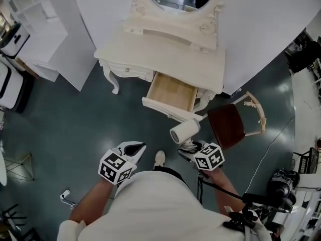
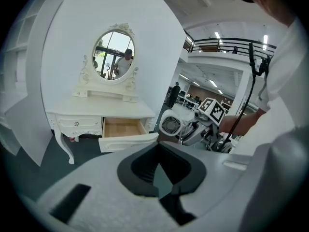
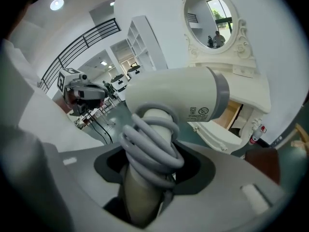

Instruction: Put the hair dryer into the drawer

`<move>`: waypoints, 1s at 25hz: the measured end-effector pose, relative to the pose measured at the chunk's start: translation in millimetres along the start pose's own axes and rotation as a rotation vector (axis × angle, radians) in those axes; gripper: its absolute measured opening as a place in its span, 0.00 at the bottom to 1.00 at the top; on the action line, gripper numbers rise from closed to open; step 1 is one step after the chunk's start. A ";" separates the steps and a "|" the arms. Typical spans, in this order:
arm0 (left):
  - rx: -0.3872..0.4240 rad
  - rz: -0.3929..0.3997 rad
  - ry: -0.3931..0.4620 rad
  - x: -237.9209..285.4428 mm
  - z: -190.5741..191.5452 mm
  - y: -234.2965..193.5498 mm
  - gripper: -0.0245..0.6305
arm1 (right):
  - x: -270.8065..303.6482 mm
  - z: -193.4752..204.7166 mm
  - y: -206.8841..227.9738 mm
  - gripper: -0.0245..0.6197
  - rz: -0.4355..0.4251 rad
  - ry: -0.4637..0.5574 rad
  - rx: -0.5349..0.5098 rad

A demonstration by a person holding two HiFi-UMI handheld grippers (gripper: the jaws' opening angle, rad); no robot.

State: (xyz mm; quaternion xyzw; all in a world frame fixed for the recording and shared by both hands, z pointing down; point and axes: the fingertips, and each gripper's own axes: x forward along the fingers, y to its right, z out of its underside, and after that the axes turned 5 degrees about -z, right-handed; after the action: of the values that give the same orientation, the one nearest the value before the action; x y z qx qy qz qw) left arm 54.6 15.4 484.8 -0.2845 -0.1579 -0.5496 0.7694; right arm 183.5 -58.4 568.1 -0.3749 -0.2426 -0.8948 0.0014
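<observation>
The right gripper (image 1: 190, 146) clamps the dryer (image 1: 184, 131) by its handle, barrel leading toward the open drawer (image 1: 170, 92) mid-frame; the left gripper (image 1: 137, 147) is closed, empty.

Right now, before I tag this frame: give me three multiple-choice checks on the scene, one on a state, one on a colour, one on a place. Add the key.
1. The drawer is:
A. shut
B. pulled open
C. taken out altogether

2. The chair seat is:
A. dark red
B. blue
C. white

3. The hair dryer is:
A. in the drawer
B. on the chair seat
C. in the right gripper

Key:
1 B: the head view shows its wooden bottom sticking out from the white front.
2 A: the seat beside the drawer is dark red, in a pale frame.
3 C: the right gripper view shows the jaws closed on the handle, with the cord wound round it, short of the drawer.
</observation>
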 end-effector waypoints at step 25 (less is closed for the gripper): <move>0.029 0.088 -0.041 104.4 -137.9 -218.7 0.03 | 156.7 -138.4 194.0 0.40 0.002 -0.248 0.094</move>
State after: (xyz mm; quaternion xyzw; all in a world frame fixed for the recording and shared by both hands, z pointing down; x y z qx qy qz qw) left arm -123.5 -199.0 491.9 -0.2910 -0.1690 -0.5070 0.7935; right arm 13.9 -261.7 674.1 -0.4822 -0.2823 -0.8293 -0.0103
